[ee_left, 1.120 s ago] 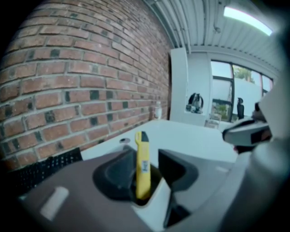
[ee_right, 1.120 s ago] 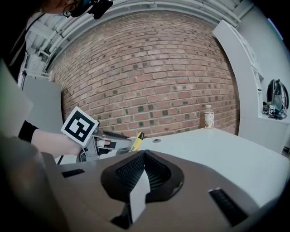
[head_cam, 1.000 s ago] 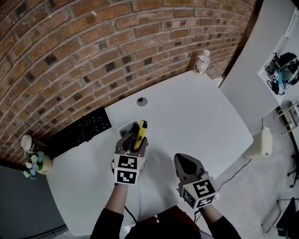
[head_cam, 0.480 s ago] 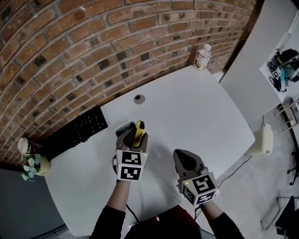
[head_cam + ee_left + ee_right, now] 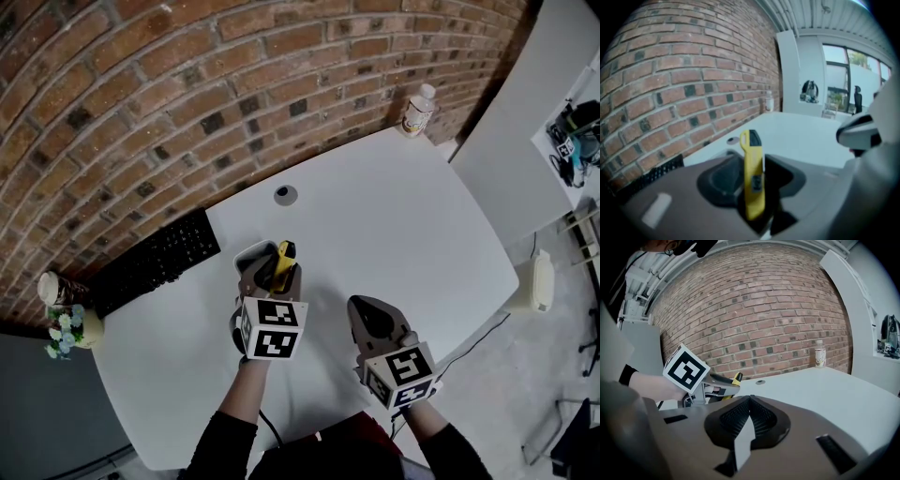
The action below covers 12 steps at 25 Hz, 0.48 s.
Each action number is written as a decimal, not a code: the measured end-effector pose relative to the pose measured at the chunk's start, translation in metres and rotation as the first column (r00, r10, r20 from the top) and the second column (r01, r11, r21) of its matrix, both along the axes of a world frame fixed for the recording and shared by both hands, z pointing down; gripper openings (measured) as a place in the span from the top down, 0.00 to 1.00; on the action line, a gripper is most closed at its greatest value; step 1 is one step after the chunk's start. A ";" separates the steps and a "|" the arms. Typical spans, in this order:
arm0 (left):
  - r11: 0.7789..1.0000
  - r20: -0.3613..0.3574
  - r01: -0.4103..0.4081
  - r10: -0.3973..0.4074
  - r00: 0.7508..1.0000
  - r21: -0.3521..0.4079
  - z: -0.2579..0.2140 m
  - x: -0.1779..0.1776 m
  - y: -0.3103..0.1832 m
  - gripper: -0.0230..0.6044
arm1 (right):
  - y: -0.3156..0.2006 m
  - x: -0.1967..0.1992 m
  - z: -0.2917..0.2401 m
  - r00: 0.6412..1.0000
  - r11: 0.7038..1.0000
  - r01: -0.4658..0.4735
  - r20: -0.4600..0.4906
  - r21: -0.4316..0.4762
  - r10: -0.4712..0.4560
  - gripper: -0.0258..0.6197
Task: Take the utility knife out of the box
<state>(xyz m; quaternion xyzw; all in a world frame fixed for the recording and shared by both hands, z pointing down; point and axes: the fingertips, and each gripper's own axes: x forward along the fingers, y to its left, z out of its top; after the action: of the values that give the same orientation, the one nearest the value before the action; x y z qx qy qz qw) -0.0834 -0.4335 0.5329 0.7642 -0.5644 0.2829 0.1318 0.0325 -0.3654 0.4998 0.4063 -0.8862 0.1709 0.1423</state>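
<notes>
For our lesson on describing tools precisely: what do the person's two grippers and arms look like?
The left gripper and the right gripper both have smooth grey-brown moulded bodies. Each carries a white cube printed with black square markers. The person wears black long sleeves.

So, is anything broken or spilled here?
Nothing stands out. The left hand-held gripper is shut on the yellow knife, the bottle stands upright at the far corner of the table, and no spill shows.

One utility knife (image 5: 282,261), one keyboard (image 5: 155,267), one bottle (image 5: 418,111), one cup (image 5: 54,288), two grippers (image 5: 266,270) (image 5: 367,315).
</notes>
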 end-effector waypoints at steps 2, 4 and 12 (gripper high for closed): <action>1.000 0.008 0.005 -0.005 1.000 -0.006 0.001 -0.001 -0.001 0.69 | 0.000 0.000 0.002 1.000 1.000 0.004 -0.003 -0.010 -0.004 0.95; 1.000 0.020 0.006 -0.005 1.000 -0.015 0.002 -0.001 -0.002 0.69 | -0.001 0.002 0.003 1.000 1.000 0.004 -0.009 -0.008 -0.004 0.95; 0.999 0.075 -0.020 0.022 0.997 -0.031 0.007 0.003 -0.002 0.73 | -0.006 0.004 0.007 1.000 1.000 0.000 -0.025 -0.009 0.000 0.95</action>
<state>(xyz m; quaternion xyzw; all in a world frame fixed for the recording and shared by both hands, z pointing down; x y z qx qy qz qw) -0.0802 -0.4352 0.5399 0.7567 -0.5567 0.3214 0.1191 0.0368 -0.3712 0.5072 0.4078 -0.8836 0.1699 0.1553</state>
